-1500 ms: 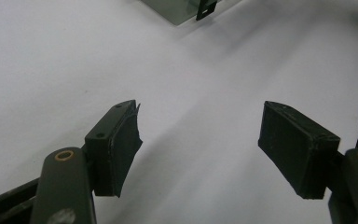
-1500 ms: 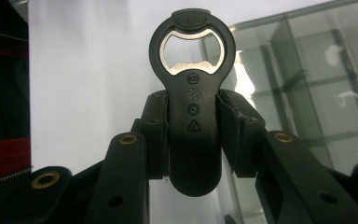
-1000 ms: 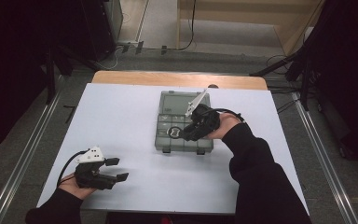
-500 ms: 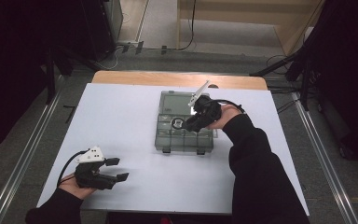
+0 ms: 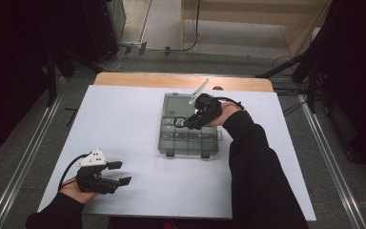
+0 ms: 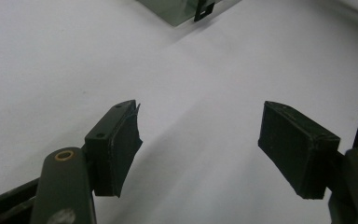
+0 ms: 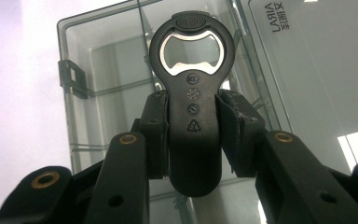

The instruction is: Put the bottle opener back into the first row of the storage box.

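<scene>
Nearest us, our left gripper (image 5: 116, 172) rests on the white table (image 5: 124, 124) with jaws spread wide and nothing between them, well apart from the work. Farther out, our right gripper (image 7: 192, 122) has its pads clamped on the handle of a black bottle opener (image 7: 193, 93), held over the clear compartment box (image 5: 187, 138), whose lid lies open behind. We judge the pick done; lowering the opener into a compartment and letting go remain

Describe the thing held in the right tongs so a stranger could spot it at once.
On the white table lies a clear compartment box. Above it, the right tongs clamp a black bottle opener, marked out by its metal-lined ring head.
</scene>
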Available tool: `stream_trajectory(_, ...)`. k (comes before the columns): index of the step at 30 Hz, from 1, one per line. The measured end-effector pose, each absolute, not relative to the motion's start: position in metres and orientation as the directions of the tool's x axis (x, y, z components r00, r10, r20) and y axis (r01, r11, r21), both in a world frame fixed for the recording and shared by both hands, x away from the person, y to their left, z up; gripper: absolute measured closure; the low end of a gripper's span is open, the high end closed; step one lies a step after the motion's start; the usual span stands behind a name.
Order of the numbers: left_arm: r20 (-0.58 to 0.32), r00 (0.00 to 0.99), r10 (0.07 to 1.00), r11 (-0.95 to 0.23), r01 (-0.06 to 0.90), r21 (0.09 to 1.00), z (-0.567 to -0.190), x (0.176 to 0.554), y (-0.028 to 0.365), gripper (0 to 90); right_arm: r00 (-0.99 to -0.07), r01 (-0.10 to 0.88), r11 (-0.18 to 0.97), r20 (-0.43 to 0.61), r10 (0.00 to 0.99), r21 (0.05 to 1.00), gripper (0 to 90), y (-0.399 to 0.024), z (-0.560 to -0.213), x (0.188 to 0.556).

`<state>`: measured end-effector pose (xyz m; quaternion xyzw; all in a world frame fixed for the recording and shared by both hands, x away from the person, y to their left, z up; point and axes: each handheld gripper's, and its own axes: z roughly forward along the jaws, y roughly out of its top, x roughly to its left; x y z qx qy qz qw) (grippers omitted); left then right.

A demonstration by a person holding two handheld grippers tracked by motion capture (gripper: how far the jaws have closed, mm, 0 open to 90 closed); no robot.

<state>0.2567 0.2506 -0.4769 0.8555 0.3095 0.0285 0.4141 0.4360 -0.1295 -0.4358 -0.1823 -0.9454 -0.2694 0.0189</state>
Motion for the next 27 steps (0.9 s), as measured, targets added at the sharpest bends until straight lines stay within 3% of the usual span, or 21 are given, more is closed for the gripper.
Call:
stream_trajectory(22,-0.204,0.811,0.548,-0.473,0.501,0.724,-0.477,0.257,0.251,28.4,-0.939,0.335,0.811,0.101,0.328,0.479,64.7,-0.110,-0.451,0.443)
stream_trajectory(23,-0.204,0.811,0.548,-0.473,0.502,0.724,-0.477,0.257,0.251,28.4,-0.938,0.335,0.814,0.089,0.335,0.474,62.1,-0.109,-0.450,0.443)
stream_trajectory(24,-0.204,0.810,0.550,-0.472,0.503,0.724,-0.477,0.257,0.251,28.4,-0.938,0.333,0.806,0.089,0.334,0.489,50.3,-0.109,-0.449,0.442)
stream_trajectory(27,-0.203,0.811,0.549,-0.474,0.501,0.724,-0.477,0.257,0.251,28.4,-0.938,0.336,0.801,0.099,0.332,0.496,46.0,-0.109,-0.446,0.440)
